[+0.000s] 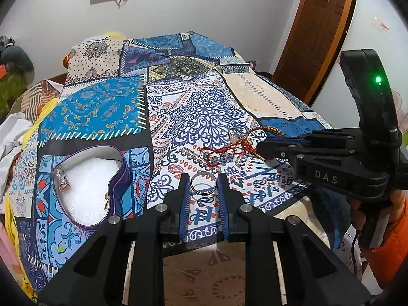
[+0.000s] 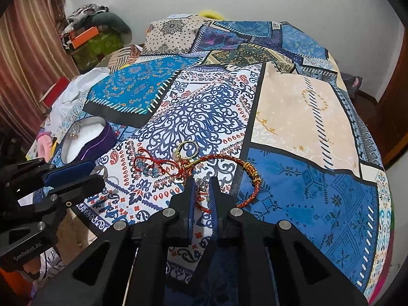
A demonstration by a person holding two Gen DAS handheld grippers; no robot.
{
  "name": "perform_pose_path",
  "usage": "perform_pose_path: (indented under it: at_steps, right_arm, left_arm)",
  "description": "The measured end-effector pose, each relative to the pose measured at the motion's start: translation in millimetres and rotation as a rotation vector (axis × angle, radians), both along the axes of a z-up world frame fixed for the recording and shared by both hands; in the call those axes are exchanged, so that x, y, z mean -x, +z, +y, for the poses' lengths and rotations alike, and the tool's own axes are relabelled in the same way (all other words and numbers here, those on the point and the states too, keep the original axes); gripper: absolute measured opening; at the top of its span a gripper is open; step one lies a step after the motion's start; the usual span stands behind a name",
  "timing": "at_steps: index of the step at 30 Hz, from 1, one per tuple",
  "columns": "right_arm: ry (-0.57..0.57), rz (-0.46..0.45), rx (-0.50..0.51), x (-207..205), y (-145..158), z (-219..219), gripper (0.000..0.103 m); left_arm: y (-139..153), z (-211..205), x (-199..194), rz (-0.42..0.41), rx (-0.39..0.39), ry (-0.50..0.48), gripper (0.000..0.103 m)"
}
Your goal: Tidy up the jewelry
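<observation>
My left gripper [image 1: 203, 179] is shut on a plain silver ring [image 1: 202, 184], held just above the patchwork cloth [image 1: 204, 112]. Left of it lies a purple heart-shaped box [image 1: 125, 170] with white lining, holding a pink-stone ring [image 1: 62, 181] and a small gold piece [image 1: 107, 201]. My right gripper [image 2: 201, 181] is shut on a small metal trinket [image 2: 201, 185] over a red braided cord bracelet [image 2: 244, 163] with gold beads. Beyond its tips lie a gold ring [image 2: 187, 150] and a red cord with blue beads [image 2: 145, 165]. The left gripper [image 2: 99, 173] and box [image 2: 107, 137] show at left.
The cloth covers a bed whose near edge [image 1: 293, 199] drops to a patterned rug [image 1: 204, 275]. A hand in an orange sleeve [image 1: 392, 229] holds the right gripper [image 1: 261, 150]. A wooden door [image 1: 318, 25] stands at back right; piled clothes [image 2: 94, 25] and a curtain [image 2: 30, 58] at left.
</observation>
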State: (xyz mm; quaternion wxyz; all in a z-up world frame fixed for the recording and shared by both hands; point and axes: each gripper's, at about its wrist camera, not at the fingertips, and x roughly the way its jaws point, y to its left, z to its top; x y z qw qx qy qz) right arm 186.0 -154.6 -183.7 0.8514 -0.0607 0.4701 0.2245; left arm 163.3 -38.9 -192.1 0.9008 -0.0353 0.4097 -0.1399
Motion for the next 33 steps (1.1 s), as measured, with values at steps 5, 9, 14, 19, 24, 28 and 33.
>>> perform_pose_path:
  at_steps: [5, 9, 14, 19, 24, 28, 33]
  right_arm:
    - [0.007, 0.014, -0.005, -4, -2, 1, 0.01]
    - [0.02, 0.016, 0.009, -5, -2, 5, 0.012]
    - [0.029, 0.001, 0.023, -6, -5, 10, 0.012]
    - [0.013, -0.006, 0.011, -5, -5, 8, 0.01]
    - [0.007, -0.026, 0.006, 0, 5, 10, 0.009]
    - [0.004, -0.071, -0.005, 4, 22, 12, 0.009]
    - [0.009, -0.134, -0.039, 12, 50, 19, 0.009]
  left_arm:
    - [-3, 0, -1, 0.004, 0.006, -0.002, 0.021]
    - [-3, 1, -2, 0.004, 0.008, 0.002, 0.021]
    - [-3, 2, -2, 0.004, 0.01, 0.009, 0.021]
    - [3, 5, 2, -0.009, 0.008, 0.016, 0.021]
    - [14, 10, 8, -0.035, 0.009, 0.028, 0.021]
    - [23, 15, 15, -0.061, 0.005, 0.036, 0.021]
    - [37, 29, 26, -0.099, 0.0, 0.065, 0.021]
